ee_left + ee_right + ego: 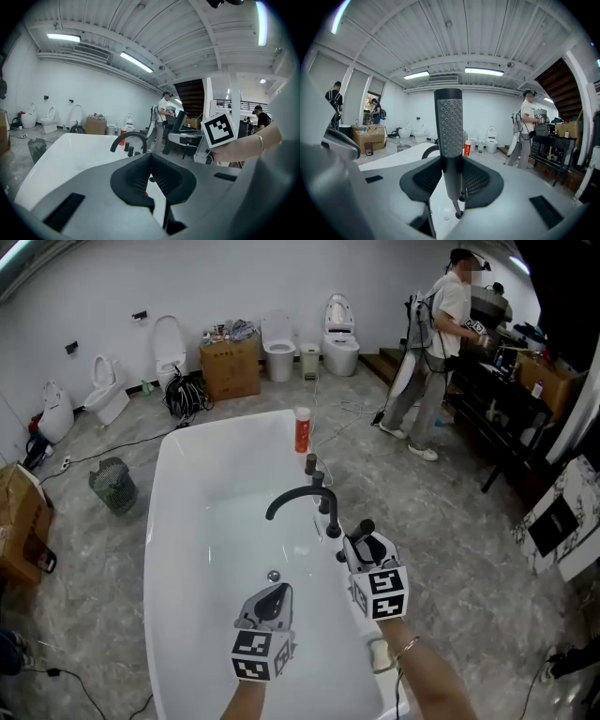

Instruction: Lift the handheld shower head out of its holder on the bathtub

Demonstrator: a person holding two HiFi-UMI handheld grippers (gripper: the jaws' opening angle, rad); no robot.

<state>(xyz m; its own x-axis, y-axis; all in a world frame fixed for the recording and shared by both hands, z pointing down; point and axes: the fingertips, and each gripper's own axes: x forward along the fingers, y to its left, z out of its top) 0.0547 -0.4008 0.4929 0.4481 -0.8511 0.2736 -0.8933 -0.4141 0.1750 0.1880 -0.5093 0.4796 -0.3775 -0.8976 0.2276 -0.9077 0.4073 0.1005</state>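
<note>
Right gripper (pixel 451 165) is clamped on the shower head (pixel 448 123) — pads on the smooth round handle just below the perforated spray face, stick upright between the jaws. It sits above the right rim of the bathtub (pixel 167 521), near the black faucet (pixel 302 495). It looks clear of its holder, tho I can't pick the holder out. Left gripper (pixel 151 159) has its jaws together w/ nothing in them, over the tub's near end.

Handling, my guess: rigid metal, light-ish, but polished & round, so it can twist or slide in the pads — grip mid-handle, not the spray face. A hose would drag from the bottom end; only 1 thin fitting shows there. Red bottle (pixel 302 429) stands on the far rim, well apart.
</note>
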